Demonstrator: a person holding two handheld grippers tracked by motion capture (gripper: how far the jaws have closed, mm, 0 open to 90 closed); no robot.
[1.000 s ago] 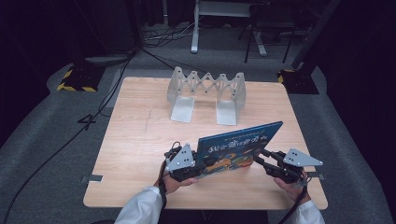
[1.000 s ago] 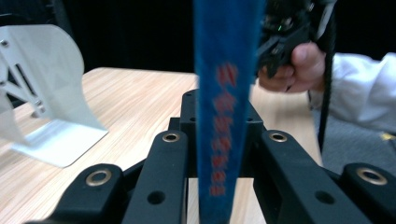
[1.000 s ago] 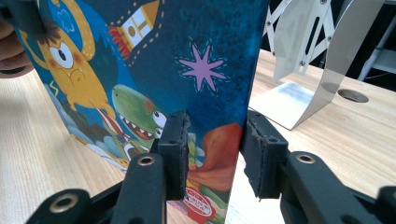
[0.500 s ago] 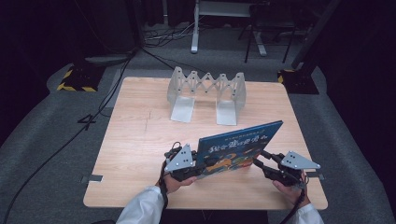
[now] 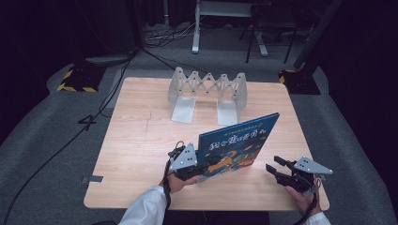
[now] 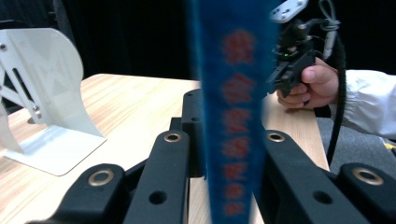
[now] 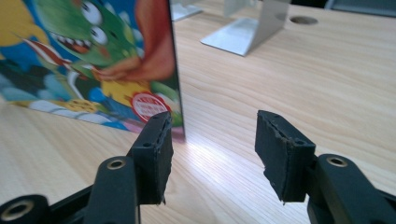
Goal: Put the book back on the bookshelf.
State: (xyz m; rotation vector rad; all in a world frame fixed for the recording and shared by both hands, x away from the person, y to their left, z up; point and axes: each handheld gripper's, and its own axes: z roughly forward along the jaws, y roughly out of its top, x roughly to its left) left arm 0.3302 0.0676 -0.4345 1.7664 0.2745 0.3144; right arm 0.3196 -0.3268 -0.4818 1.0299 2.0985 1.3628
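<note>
A blue picture book (image 5: pixel 237 143) stands upright on its lower edge on the wooden table (image 5: pixel 141 140), its cover toward me. My left gripper (image 5: pixel 202 166) is shut on the book's lower left end; in the left gripper view the blue spine (image 6: pixel 233 116) runs up between the jaws. My right gripper (image 5: pixel 273 163) hovers to the right of the book, apart from it. Its jaws have just been opening and nothing is between them (image 7: pixel 212 144). The book's corner (image 7: pixel 159 93) stands just beyond the left pad.
A white fold-out rack (image 5: pixel 209 89) with two flat feet stands at the back of the table, behind the book. One of its feet (image 7: pixel 243 35) lies ahead of the right gripper. Cables and stands are on the dark floor beyond.
The right gripper has let go of the book's right edge, opened, and drawn back to the right and down. The book stays upright in the left gripper.
</note>
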